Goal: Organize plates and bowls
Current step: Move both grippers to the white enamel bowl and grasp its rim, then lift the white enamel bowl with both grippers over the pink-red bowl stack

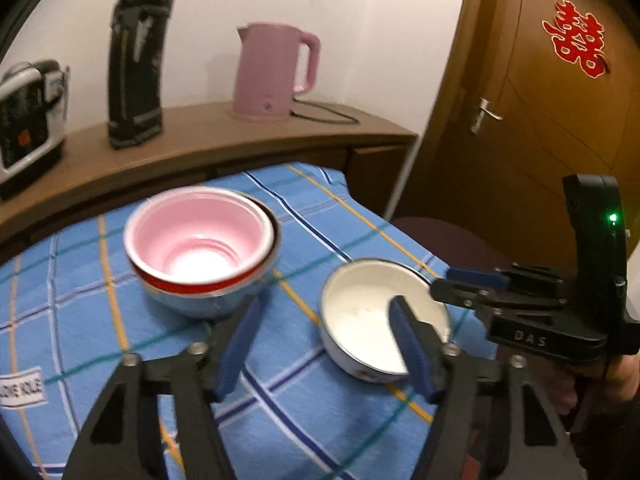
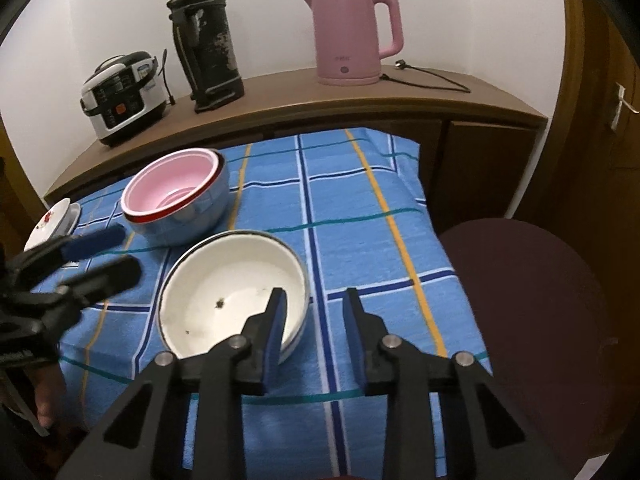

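Note:
A white enamel bowl (image 1: pixel 368 312) (image 2: pixel 228 292) sits on the blue checked tablecloth. My right gripper (image 2: pixel 314 300) (image 1: pixel 452 284) is open, with its left finger inside the bowl and its right finger outside, straddling the near-right rim. My left gripper (image 1: pixel 324 320) (image 2: pixel 108 256) is open and empty, hovering left of the white bowl. A pink bowl with a red rim (image 1: pixel 200 236) (image 2: pixel 172 188) is nested in a light blue bowl (image 1: pixel 208 300) (image 2: pixel 192 220) behind. White plates with a red motif (image 2: pixel 52 224) lie at the table's left edge.
A wooden sideboard (image 2: pixel 280 100) behind the table carries a rice cooker (image 2: pixel 124 96), a black thermos (image 2: pixel 208 40) and a pink kettle (image 2: pixel 348 36) with its cord. A dark round stool (image 2: pixel 528 300) stands right of the table. A brown door (image 1: pixel 540 100) is at right.

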`<state>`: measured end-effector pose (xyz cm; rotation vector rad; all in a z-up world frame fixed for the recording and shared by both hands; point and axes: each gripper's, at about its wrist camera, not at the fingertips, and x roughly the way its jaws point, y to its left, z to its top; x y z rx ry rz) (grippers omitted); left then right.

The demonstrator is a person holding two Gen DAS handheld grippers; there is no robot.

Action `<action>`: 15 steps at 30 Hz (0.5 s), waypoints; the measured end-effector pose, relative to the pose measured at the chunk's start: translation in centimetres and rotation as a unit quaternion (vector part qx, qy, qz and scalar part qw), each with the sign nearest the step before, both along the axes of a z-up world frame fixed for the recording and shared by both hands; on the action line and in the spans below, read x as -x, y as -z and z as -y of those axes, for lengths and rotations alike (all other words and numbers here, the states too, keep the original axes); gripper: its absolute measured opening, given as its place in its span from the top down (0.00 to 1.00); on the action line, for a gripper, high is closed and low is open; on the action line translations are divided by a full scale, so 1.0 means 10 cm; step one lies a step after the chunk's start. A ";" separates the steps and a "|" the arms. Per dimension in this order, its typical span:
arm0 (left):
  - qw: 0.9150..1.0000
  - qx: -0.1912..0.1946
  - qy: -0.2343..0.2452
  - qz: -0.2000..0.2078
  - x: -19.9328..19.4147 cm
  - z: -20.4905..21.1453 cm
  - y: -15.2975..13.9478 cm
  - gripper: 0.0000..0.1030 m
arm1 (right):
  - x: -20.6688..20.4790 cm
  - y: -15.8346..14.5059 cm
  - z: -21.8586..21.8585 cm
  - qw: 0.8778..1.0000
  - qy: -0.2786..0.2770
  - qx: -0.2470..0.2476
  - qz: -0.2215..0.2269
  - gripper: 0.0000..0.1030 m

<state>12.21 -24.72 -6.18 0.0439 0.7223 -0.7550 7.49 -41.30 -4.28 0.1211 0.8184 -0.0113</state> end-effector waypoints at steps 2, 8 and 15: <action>1.000 -0.006 0.008 -0.012 -0.01 0.06 0.07 0.50 | -0.01 0.03 -0.03 1.000 -0.003 0.002 -0.004 0.76; 0.999 -0.015 0.024 -0.044 -0.01 0.19 0.24 0.73 | -0.03 0.10 -0.04 1.000 -0.002 0.003 -0.006 0.88; 0.998 -0.017 0.015 -0.054 -0.03 0.19 0.25 0.75 | -0.02 0.08 -0.04 1.000 0.002 -0.005 0.001 0.88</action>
